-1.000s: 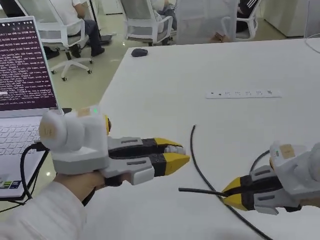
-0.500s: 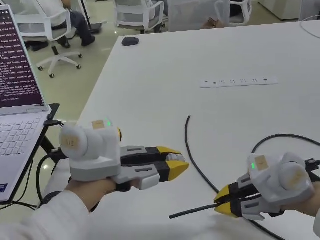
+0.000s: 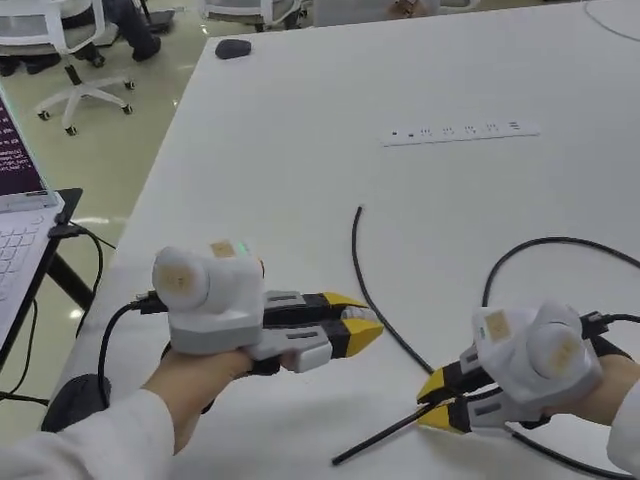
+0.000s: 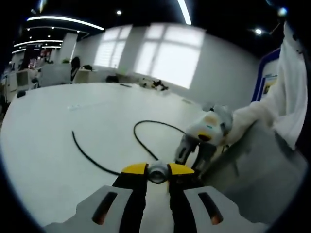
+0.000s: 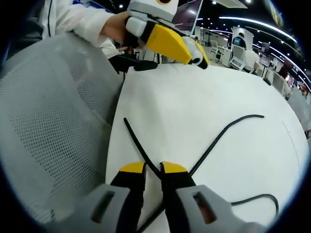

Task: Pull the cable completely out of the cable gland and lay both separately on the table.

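Left claw [image 3: 368, 318]: closed on the cable gland [image 4: 158, 173], held above the worktop [image 3: 300, 150].
Right claw [image 5: 153, 167]: clamped on the black cable [image 3: 353, 245] near one end.
Cable: seen apart from the gland, the rest looped across the worktop.

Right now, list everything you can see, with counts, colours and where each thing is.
table: one, white, under everything
cable: one, black, on table, clamped by right hand-held gripper
gland: one, pale, between left hand-held gripper's jaws
power strip: one, white, far on table
mouse: one, black, table's far corner
laptop: one, silver, left of table
chairs: several, white, floor beyond table
mesh chair: one, grey, beside table
left hand-held gripper: one, white with yellow-black jaws, shut on gland
right hand-held gripper: one, same colours, shut on cable
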